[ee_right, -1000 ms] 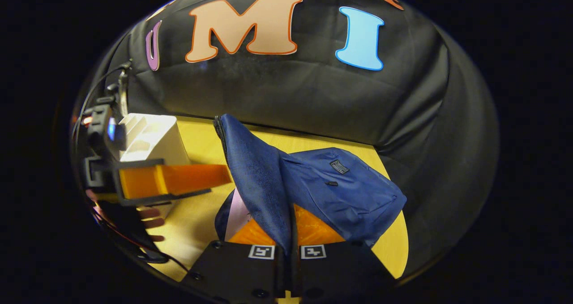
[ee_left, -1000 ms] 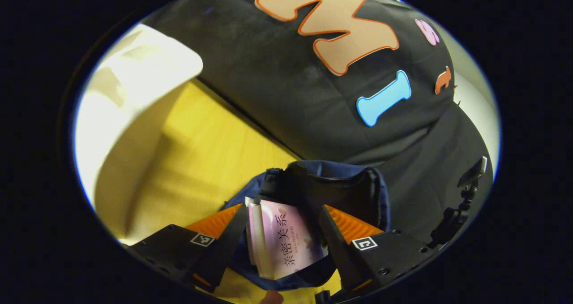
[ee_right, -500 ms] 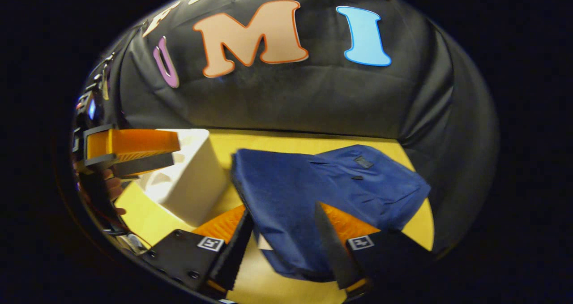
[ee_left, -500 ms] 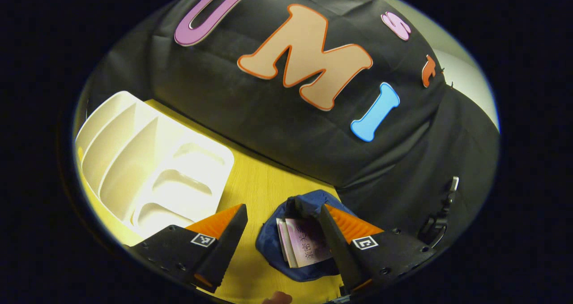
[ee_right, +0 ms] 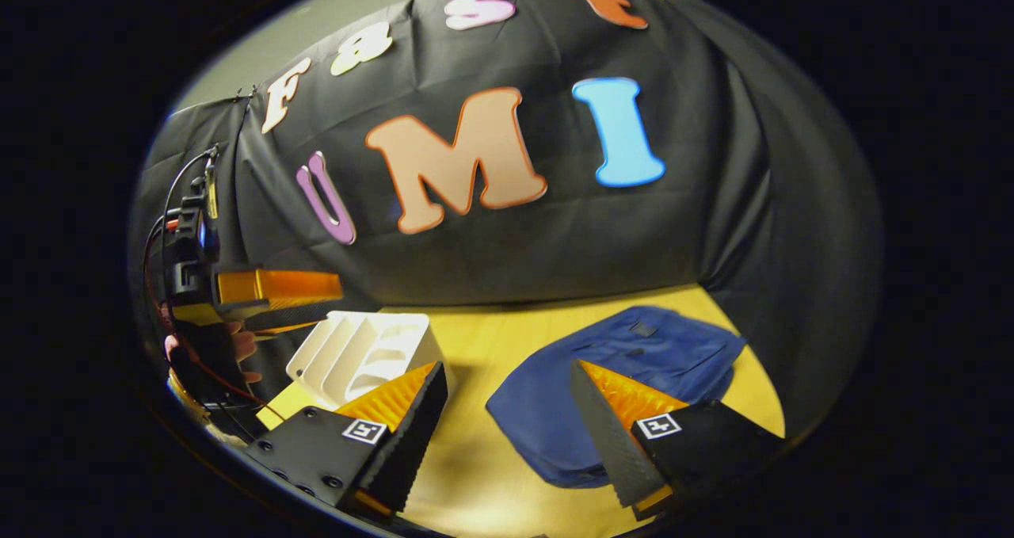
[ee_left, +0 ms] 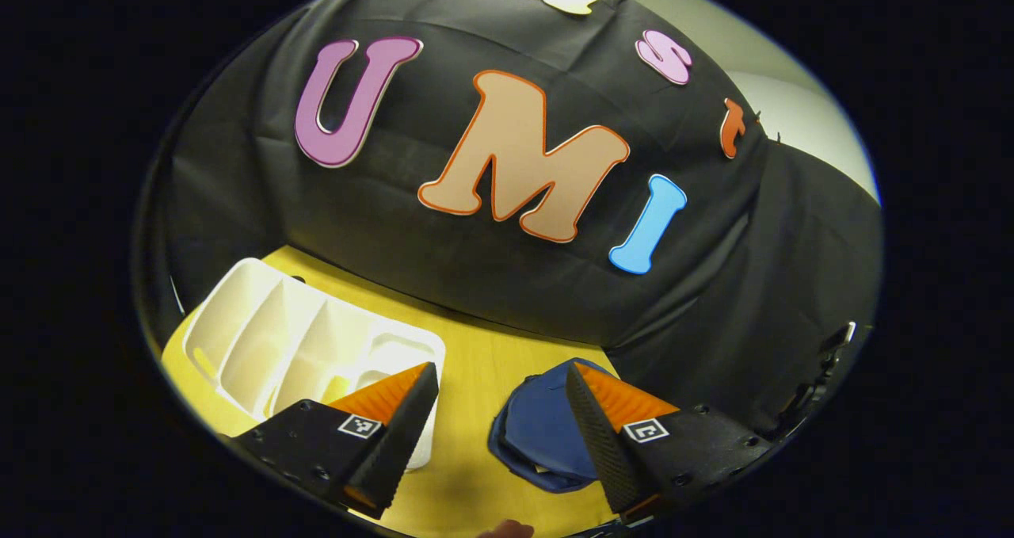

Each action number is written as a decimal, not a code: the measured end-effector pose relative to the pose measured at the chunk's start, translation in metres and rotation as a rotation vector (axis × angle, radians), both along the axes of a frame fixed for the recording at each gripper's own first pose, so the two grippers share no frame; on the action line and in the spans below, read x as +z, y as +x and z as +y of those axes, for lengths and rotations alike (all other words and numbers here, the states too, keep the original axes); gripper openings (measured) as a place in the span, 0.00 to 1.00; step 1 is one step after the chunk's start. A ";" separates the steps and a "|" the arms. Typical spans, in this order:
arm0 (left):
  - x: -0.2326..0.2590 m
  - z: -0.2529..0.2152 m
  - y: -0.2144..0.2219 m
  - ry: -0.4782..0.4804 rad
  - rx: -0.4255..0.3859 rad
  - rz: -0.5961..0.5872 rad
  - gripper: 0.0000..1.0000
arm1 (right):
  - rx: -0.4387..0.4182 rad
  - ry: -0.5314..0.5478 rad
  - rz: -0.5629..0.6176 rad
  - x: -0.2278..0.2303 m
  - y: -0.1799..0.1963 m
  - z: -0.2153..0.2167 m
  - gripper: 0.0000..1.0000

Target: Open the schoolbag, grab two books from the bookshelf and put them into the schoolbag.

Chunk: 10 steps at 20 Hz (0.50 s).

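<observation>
The task looks close to its end, judging by how things lie: the navy schoolbag (ee_right: 626, 395) rests flat on the yellow wooden bench (ee_right: 483, 348) toward its right side, near the rear edge where the black cloth hangs, and the white slotted bookshelf (ee_right: 368, 352) at the bench's left side shows bare slots with no books standing in them. Whether both books are inside cannot be told; in the left gripper view only a pale sliver peeks from the schoolbag's (ee_left: 547, 435) near rim, and its flap lies down over the rest. The cloth is soft and slumped, with a small patch on top. The left gripper (ee_left: 501, 423) hangs with jaws apart and empty above the bench, and the right gripper (ee_right: 507, 427) likewise spread wide, holding nothing, above the schoolbag's near edge.
</observation>
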<state>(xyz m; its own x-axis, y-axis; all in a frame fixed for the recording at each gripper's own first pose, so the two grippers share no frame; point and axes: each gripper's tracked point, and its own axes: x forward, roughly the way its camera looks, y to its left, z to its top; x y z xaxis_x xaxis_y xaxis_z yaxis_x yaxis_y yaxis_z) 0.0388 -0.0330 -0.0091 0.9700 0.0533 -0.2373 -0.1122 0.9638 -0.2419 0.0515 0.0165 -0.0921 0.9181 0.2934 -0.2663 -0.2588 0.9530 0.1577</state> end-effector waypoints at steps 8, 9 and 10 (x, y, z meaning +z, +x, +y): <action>0.015 0.035 -0.031 0.279 0.023 0.011 0.94 | -0.147 -0.068 -0.176 0.053 -0.030 -0.027 0.95; 0.018 0.034 -0.032 0.298 0.015 0.006 0.94 | -0.158 -0.068 -0.186 0.056 -0.034 -0.028 0.98; 0.020 0.032 -0.033 0.305 0.009 -0.002 0.89 | -0.168 -0.069 -0.196 0.059 -0.036 -0.027 0.98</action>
<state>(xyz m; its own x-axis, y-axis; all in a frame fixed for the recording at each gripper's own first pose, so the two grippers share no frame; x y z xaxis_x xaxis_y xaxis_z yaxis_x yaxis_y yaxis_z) 0.0054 -0.0013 0.0106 0.9696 0.1300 -0.2075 -0.1205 0.9910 0.0581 0.0153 -0.0104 -0.0335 0.9885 0.1195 -0.0922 -0.1149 0.9919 0.0538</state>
